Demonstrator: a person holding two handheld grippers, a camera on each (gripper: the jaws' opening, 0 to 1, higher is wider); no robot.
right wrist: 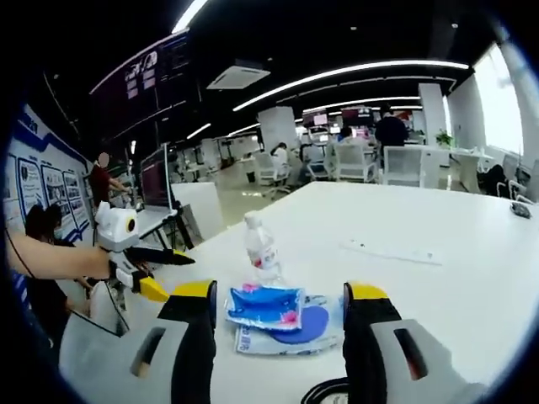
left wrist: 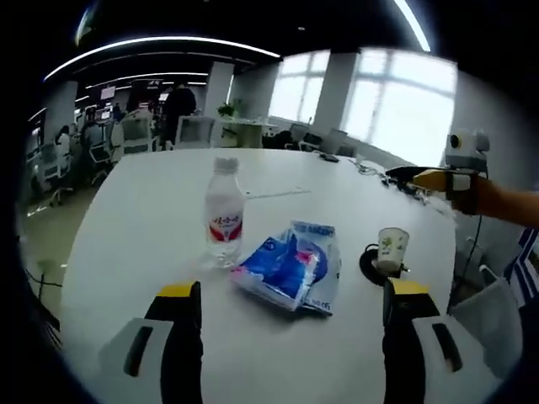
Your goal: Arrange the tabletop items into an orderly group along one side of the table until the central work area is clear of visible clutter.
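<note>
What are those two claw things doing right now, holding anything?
Left gripper: open, holding nothing.
Right gripper: open, holding nothing.

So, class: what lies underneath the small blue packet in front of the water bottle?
The small blue packet rests on a larger blue-and-white packet, which lies on the white table. The covered part stays hidden.

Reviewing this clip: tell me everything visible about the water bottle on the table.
The water bottle is small, clear plastic, with a white cap and a red-and-white label around its middle. It stands upright on the white table, capped, with nothing gripping it. The blue snack packet lies flat right beside its base; whether they touch is unclear. In the right gripper view it stands just behind the packet.
</note>
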